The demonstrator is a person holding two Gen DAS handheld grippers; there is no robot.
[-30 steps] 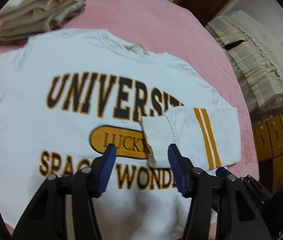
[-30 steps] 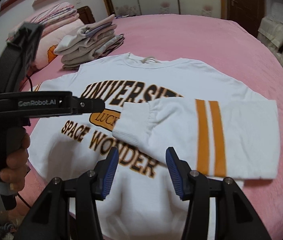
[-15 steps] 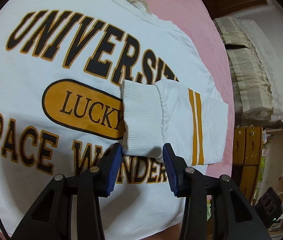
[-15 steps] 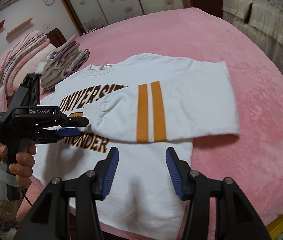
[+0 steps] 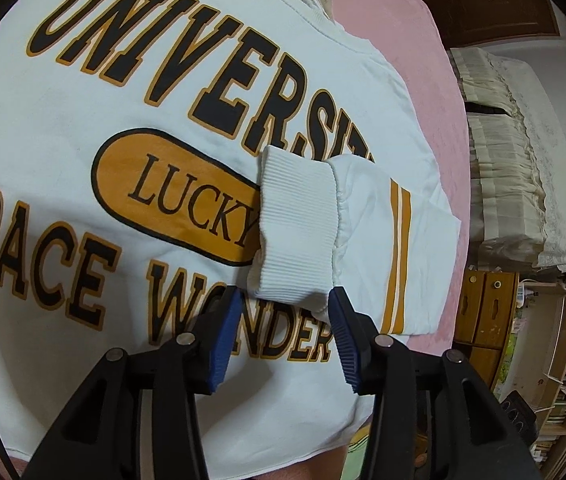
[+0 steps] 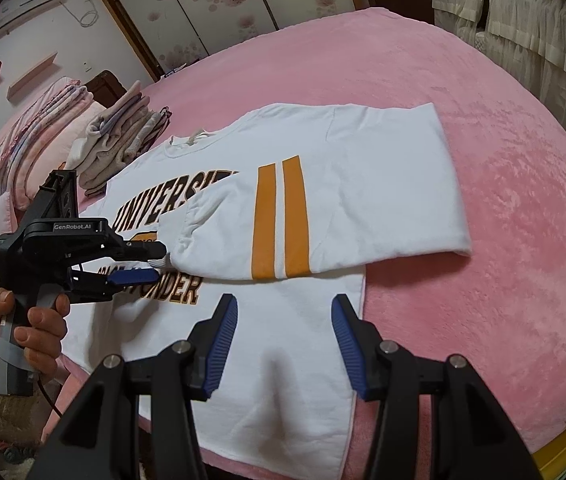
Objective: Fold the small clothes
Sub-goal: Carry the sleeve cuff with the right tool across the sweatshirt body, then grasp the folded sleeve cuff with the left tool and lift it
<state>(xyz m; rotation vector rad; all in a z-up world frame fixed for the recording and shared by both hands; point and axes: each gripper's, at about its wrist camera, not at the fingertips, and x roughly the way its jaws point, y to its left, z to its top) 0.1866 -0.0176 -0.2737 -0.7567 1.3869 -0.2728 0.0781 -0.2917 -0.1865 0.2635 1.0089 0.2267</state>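
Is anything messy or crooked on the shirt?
Not really. The sweatshirt lies flat on the pink bed, with one striped sleeve folded across its front. Only the sleeve's ribbed cuff bunches slightly at the left gripper.

From my left wrist feed, the sweatshirt [image 5: 131, 128] runs off the left edge, so its other sleeve is out of sight, and the folded cuff [image 5: 297, 228] covers the last letters of its top word. On my right wrist feed, the left gripper [image 6: 151, 266] hides most of the print, and I cannot tell whether its pads touch the cuff. The far folded stack [image 6: 123, 140] is too small to sort.
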